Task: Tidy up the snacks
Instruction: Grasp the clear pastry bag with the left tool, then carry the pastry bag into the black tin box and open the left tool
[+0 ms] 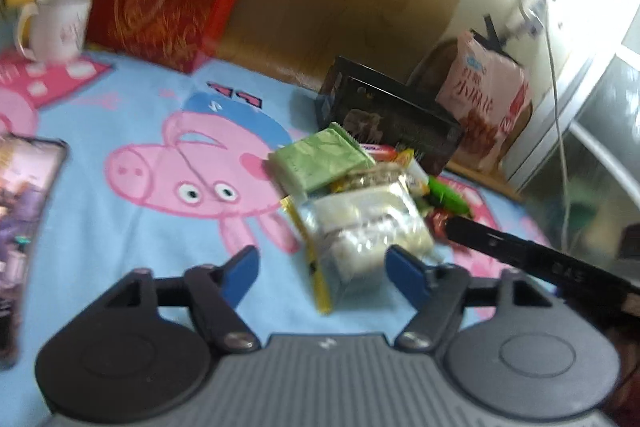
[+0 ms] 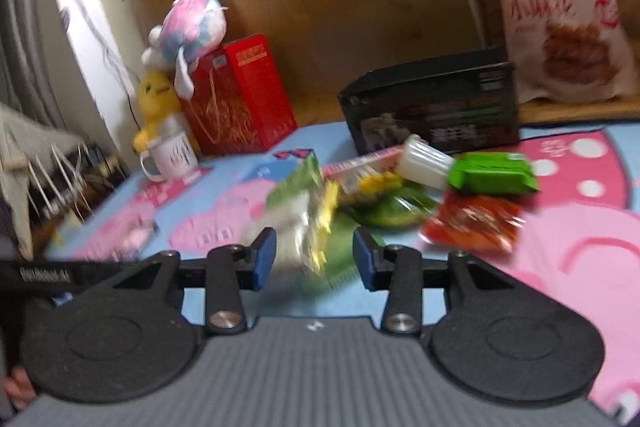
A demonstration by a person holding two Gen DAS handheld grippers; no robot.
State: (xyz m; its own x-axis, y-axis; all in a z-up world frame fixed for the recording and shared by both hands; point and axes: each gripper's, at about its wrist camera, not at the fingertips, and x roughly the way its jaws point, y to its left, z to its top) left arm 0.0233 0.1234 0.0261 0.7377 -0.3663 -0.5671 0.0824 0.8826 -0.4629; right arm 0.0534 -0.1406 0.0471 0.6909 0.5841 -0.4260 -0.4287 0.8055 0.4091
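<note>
Left hand-held gripper and right hand-held gripper — both tilted downward (jaws apart, nothing clamped).

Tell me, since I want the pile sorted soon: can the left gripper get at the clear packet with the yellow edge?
Probably yes. The left gripper is open, and the clear packet lies right ahead, nothing on top of it.

Blue cartoon-pig cloth covers the surface. On it: snack pile at centre, black box just behind, red box & white mug at far edge, phone nr left edge.
</note>
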